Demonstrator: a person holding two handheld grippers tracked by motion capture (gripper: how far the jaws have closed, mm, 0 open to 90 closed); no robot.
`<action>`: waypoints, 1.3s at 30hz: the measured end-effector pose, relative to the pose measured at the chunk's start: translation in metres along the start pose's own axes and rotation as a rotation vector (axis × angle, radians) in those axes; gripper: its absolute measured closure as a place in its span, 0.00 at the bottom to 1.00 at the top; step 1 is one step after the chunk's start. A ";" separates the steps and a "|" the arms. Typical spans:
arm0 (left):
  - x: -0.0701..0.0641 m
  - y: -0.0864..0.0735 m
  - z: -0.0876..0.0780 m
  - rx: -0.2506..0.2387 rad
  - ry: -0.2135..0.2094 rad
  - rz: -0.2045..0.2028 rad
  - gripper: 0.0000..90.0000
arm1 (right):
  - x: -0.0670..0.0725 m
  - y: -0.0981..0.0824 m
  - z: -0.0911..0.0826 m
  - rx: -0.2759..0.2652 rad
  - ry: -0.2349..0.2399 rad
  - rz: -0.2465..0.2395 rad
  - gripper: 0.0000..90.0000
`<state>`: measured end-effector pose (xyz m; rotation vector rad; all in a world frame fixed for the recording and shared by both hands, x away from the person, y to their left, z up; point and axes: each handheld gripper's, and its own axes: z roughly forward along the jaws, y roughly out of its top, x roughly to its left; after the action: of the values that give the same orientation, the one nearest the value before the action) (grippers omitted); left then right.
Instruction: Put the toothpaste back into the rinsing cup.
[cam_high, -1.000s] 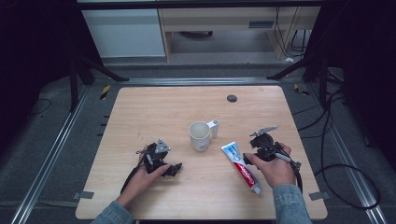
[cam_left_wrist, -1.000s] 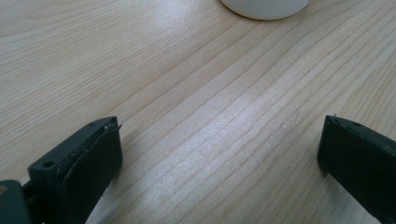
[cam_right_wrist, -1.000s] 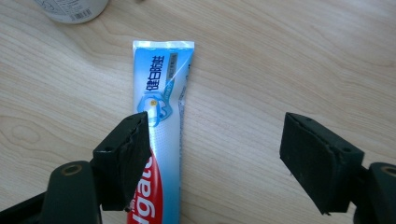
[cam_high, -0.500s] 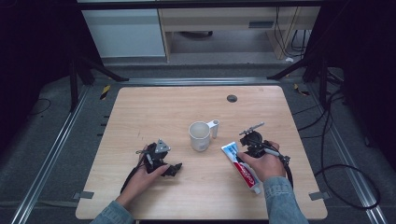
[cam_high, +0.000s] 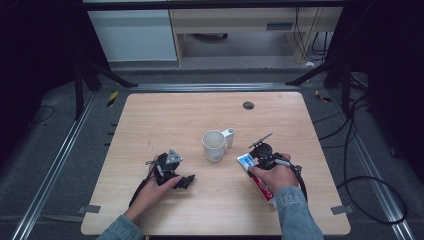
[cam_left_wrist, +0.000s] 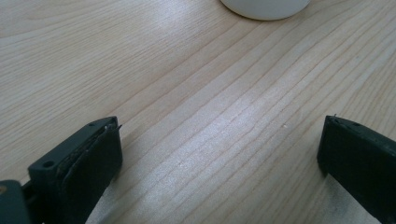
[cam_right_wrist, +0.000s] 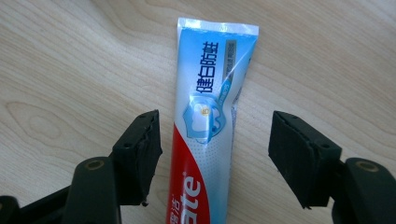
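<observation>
Your right gripper (cam_right_wrist: 215, 154) straddles the tube (cam_right_wrist: 210, 116), jaws just closing, seemingly not yet pressing. From above, your hand hides that gap. Your left gripper (cam_left_wrist: 219, 158) gapes over bare table (cam_left_wrist: 187, 70).

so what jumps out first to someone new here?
The toothpaste tube lying flat on the wooden table, with the right gripper straddling it, jaws closing in but not yet touching. Next, the white mug standing mid-table just left of the tube. The left gripper rests open on bare wood at the near left.

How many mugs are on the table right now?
1: a white ceramic mug stands mid-table, just left of the red, white and blue toothpaste tube. Nothing appears hidden.
</observation>
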<state>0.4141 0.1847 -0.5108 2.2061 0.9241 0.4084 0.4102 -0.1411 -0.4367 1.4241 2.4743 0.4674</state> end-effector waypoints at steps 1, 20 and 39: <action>0.000 0.000 0.000 0.000 0.000 0.000 0.00 | 0.000 0.000 0.003 0.016 0.002 -0.005 0.37; 0.000 0.000 0.000 0.000 0.000 0.000 0.00 | -0.003 0.006 0.023 0.117 0.026 0.009 0.45; 0.000 0.000 0.000 0.000 -0.001 0.001 0.00 | -0.001 0.017 0.038 0.158 0.036 0.004 0.52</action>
<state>0.4143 0.1848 -0.5108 2.2071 0.9223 0.4079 0.4380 -0.1282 -0.4651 1.4914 2.5881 0.3067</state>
